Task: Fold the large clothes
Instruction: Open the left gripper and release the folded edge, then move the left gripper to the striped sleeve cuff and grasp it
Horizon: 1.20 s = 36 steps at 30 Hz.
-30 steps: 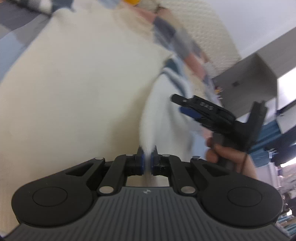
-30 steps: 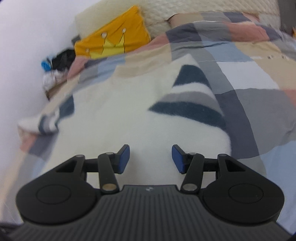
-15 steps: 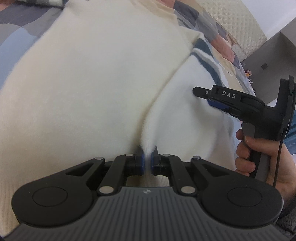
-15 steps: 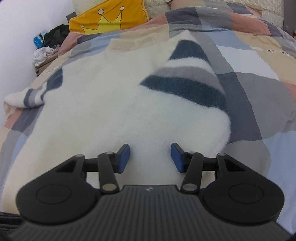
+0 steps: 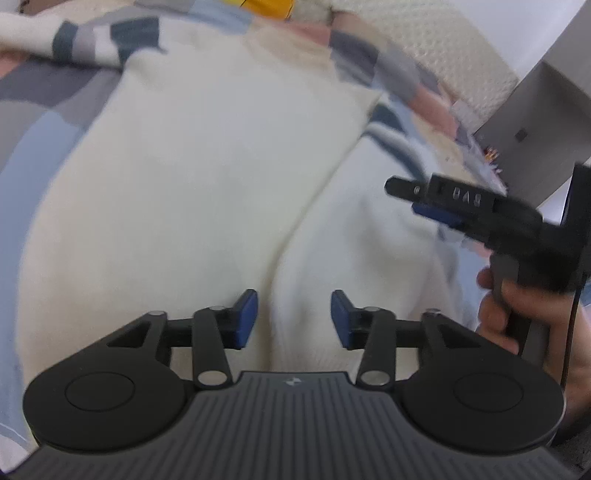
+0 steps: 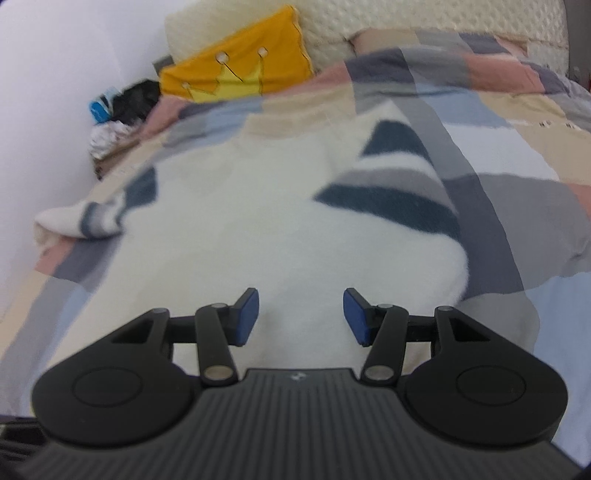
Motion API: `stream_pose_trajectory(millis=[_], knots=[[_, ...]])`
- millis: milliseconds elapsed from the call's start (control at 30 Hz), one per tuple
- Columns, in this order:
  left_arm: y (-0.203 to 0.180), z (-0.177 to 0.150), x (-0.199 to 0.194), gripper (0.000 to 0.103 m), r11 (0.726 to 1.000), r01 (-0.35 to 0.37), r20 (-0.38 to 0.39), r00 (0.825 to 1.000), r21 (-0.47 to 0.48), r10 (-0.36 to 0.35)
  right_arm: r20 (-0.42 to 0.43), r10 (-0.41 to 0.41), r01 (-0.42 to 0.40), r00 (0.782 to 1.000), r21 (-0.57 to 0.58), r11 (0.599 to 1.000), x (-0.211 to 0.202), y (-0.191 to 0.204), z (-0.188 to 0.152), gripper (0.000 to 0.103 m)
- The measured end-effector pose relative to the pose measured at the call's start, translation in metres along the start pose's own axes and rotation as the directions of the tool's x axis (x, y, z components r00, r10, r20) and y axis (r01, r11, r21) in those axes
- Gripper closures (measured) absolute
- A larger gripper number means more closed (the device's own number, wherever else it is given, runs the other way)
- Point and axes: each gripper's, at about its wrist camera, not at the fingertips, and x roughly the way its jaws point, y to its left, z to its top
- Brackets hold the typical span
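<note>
A home bedroom: bed under a patchwork quilt [image 6: 498, 122], yellow crown cushion [image 6: 240, 70], cream padded headboard [image 6: 424, 18].

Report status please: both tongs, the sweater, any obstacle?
Left tongs just opened, sweater fold released between the pads. Right tongs open, empty, above the sweater. One sleeve folded in; nothing in the way.

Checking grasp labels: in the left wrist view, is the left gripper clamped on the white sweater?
No: the left gripper stands open, its blue pads apart and just opened, the white sweater lying unpinched between them.
</note>
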Motion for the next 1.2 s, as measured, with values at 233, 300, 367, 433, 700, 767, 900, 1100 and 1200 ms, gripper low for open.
stream_pose_trajectory(millis=[233, 300, 367, 433, 700, 767, 900, 1100, 1200], knots=[[0.036, 0.035, -0.04, 0.046, 0.991, -0.066, 0.131, 0.988, -0.119, 0.081, 0.005, 0.052, -0.052, 0.999, -0.048, 0.997, -0.023, 0.022, -0.014, 0.049], [0.056, 0.054, -0.055, 0.046, 0.982, -0.084, 0.171, 0.979, -0.172, 0.114, -0.005, 0.072, -0.072, 0.997, -0.055, 0.996, -0.023, 0.026, -0.016, 0.049], [0.079, 0.073, -0.069, 0.038, 0.97, -0.097, 0.21, 0.967, -0.224, 0.145, -0.015, 0.09, -0.091, 0.996, -0.063, 0.994, -0.021, 0.031, -0.018, 0.049], [0.109, 0.094, -0.083, 0.037, 0.955, -0.124, 0.254, 0.947, -0.271, 0.195, -0.026, 0.094, -0.095, 0.995, -0.079, 0.992, -0.018, 0.034, -0.019, 0.049], [0.265, 0.153, -0.125, 0.034, 0.823, -0.066, 0.347, 0.886, -0.564, 0.309, -0.061, 0.092, -0.099, 0.994, -0.11, 0.989, 0.001, 0.042, -0.023, 0.018], [0.306, 0.163, -0.125, 0.032, 0.786, 0.001, 0.369, 0.884, -0.618, 0.288, -0.07, 0.079, -0.088, 0.994, -0.126, 0.988, 0.006, 0.043, -0.023, 0.018], [0.366, 0.18, -0.112, 0.032, 0.731, 0.128, 0.434, 0.867, -0.67, 0.246, -0.107, 0.054, -0.064, 0.993, -0.097, 0.993, 0.019, 0.044, -0.022, 0.018], [0.428, 0.224, -0.069, 0.032, 0.664, 0.257, 0.509, 0.833, -0.703, 0.216, -0.098, 0.003, -0.013, 0.995, -0.096, 0.995, 0.038, 0.056, -0.011, 0.018], [0.451, 0.245, -0.047, 0.032, 0.609, 0.275, 0.506, 0.826, -0.744, 0.246, -0.092, -0.021, 0.011, 0.996, -0.113, 0.994, 0.05, 0.063, -0.006, 0.018]])
